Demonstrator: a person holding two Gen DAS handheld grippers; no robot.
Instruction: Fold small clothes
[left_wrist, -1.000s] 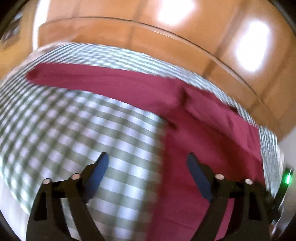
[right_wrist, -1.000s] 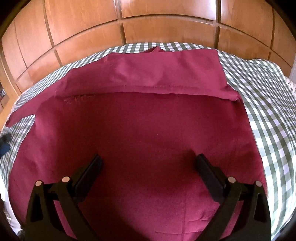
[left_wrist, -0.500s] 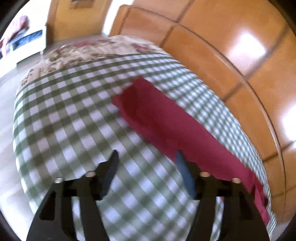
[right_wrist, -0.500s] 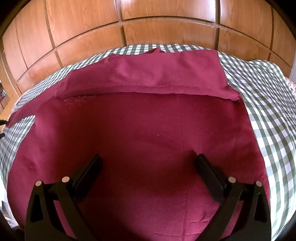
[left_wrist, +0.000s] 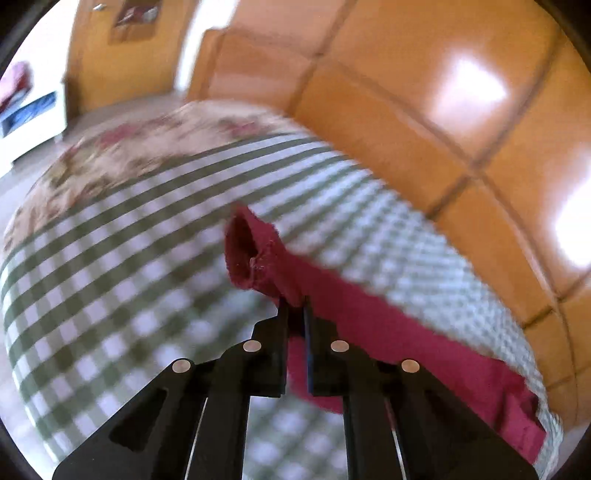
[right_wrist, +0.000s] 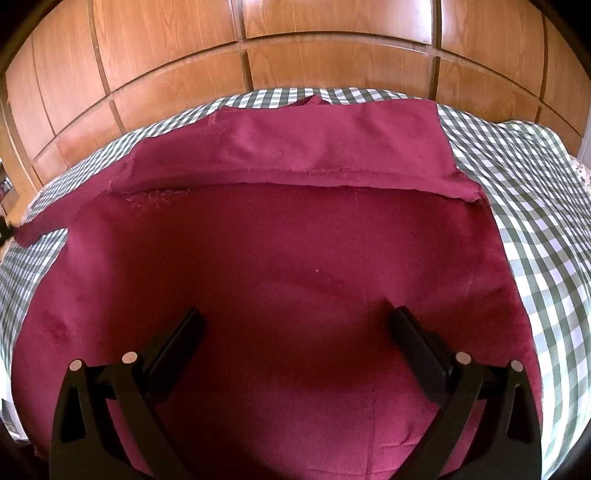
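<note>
Across the bed's green-and-white checked cover (right_wrist: 535, 206) lies a maroon garment (right_wrist: 288, 266), spread flat with its far edge folded over toward the near side. One narrow strip of it, perhaps a sleeve (left_wrist: 369, 314), reaches out to the left side of the bed, and the left gripper (left_wrist: 294, 306) has just been closing its jaws on that strip, whose end curls up beyond the tips. Above the garment's middle, the right gripper (right_wrist: 295, 325) hangs with jaws wide apart, holding nothing. Behind stands a wooden panelled headboard (right_wrist: 295, 44).

motion-blurred checked cloth (left_wrist: 122, 280); garment's (right_wrist: 295, 277) near edge cut off
</note>
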